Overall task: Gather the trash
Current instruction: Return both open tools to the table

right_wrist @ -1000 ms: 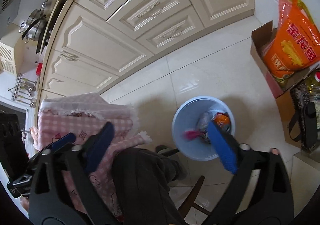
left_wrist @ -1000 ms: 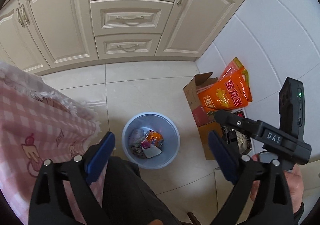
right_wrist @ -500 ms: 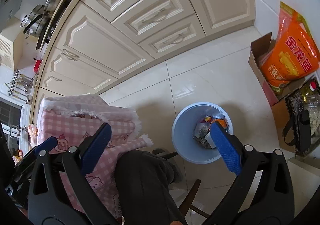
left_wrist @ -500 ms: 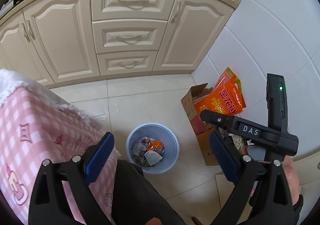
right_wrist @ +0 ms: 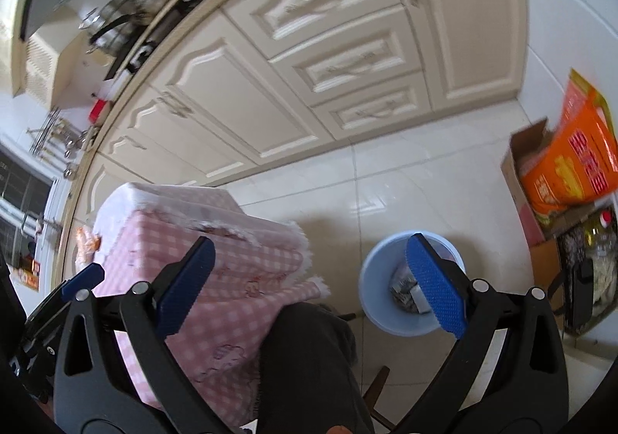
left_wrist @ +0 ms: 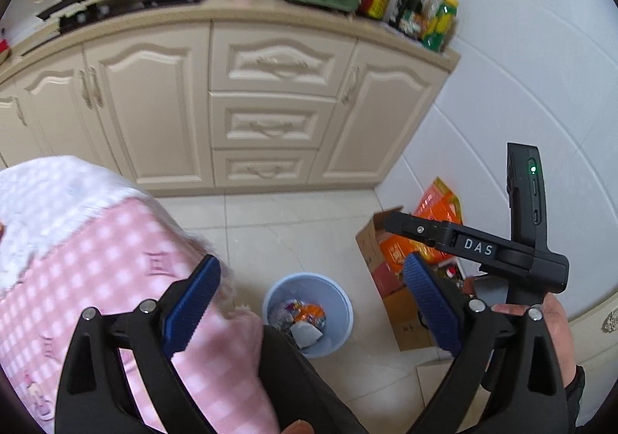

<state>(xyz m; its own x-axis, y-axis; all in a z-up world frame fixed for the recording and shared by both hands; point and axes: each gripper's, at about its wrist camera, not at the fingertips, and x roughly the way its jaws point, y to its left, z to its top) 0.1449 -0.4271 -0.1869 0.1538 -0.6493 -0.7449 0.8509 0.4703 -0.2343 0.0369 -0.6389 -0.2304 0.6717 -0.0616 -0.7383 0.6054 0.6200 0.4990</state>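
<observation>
Both grippers are hanging high above the floor with nothing between the pads; the left gripper (left_wrist: 311,302) is standing with jaws spread wide, and the right gripper (right_wrist: 309,283) is likewise gaping and empty; neither is touching any object.

Step in hand, by judgement: a drop into the bin looks complete, and the hands are sitting between deliveries; no loose piece of trash is showing clearly on the white tiled floor (left_wrist: 297,225), so the next move is probably calling for a search toward the table (right_wrist: 201,241) with the pink checked cloth, at the left of both views; an orange-and-white scrap (right_wrist: 87,241) is lying at its far left edge, too blurred to name; reaching it would call for turning left and lowering one spread gripper over it before closing.

The trash bin (left_wrist: 343,302) is a pale blue round pail standing upright on the floor, just beside the person's dark trouser leg (right_wrist: 309,356) and near a cardboard box (left_wrist: 370,241) holding an orange bag (right_wrist: 575,167); inside the pail, crumpled wrappers (left_wrist: 299,320) are lying in a loose heap, orange, white and grey, well below the rim; room is remaining.

Cream cabinets (left_wrist: 270,105) are running behind; both views are motion-blurred.
</observation>
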